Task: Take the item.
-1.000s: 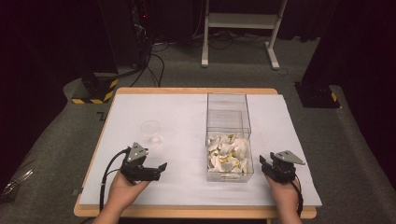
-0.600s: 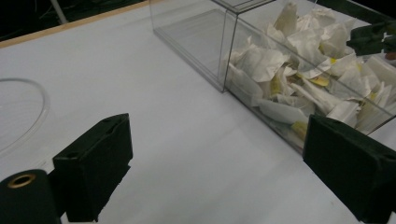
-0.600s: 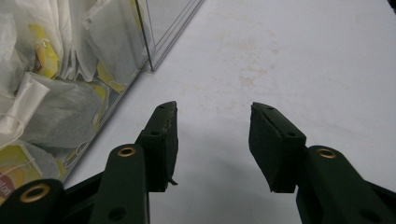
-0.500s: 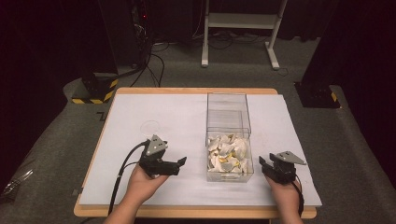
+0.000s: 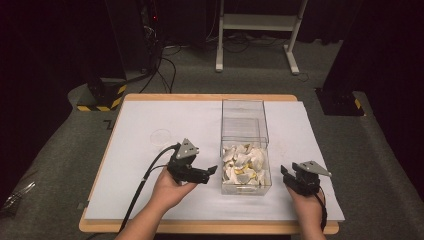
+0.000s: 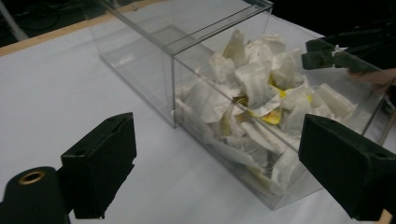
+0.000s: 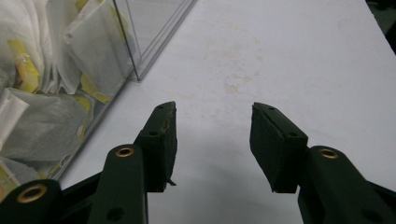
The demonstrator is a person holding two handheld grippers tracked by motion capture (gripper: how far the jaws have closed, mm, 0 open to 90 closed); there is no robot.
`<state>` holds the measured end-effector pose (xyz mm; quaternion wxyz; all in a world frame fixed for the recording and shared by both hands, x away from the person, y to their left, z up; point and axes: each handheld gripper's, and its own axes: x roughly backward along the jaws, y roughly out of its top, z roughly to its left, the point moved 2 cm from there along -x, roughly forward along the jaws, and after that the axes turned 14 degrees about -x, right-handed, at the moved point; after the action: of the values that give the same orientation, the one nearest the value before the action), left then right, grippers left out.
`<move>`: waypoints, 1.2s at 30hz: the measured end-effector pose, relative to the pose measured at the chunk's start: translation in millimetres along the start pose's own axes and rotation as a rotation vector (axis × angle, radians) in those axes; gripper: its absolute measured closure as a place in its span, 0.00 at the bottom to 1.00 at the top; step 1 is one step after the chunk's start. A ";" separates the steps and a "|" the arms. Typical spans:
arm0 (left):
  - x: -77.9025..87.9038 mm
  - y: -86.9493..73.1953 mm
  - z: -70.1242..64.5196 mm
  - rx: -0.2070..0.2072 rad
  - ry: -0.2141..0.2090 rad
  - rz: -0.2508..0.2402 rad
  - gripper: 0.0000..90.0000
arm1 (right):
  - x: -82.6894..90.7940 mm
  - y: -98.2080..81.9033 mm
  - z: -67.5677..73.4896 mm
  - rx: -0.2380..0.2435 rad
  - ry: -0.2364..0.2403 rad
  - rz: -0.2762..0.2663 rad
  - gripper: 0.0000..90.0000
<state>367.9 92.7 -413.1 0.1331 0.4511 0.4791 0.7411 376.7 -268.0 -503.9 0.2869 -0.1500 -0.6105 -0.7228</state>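
- Two grippers flank the clear box (image 5: 245,150) of tea bags (image 5: 244,165) near the middle of the desk (image 5: 150,205)'s near edge.
- Left gripper (image 5: 205,174), just left of the box's near half, stands wide open and empty; its jaws have just eased in slightly.
- Right gripper (image 5: 289,176), just right of the box, is partly open, holding nothing.
- Judged best: lift the left gripper over the open rim, descend onto one bag on top, and pinch its paper body.
- Let the right gripper steady the wall, so the light box does not slide.
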 end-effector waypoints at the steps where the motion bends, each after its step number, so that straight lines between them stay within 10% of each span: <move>1: -1.5 1.8 -1.6 -0.003 -0.001 -0.004 0.13 | 0.4 -0.5 -1.3 0.001 0.000 -0.001 0.57; 22: -45.7 27.8 -25.5 -0.036 -0.060 0.013 0.22 | -0.3 -2.6 3.5 0.046 0.010 0.037 0.58; 36: -72.9 35.4 -30.9 -0.056 -0.037 0.070 0.49 | 3.5 -1.1 -0.1 0.029 0.008 0.023 0.58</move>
<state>392.2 10.7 -427.3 0.1285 0.4775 0.4395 0.7499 373.3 -268.8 -502.8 0.3000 -0.1498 -0.6181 -0.7110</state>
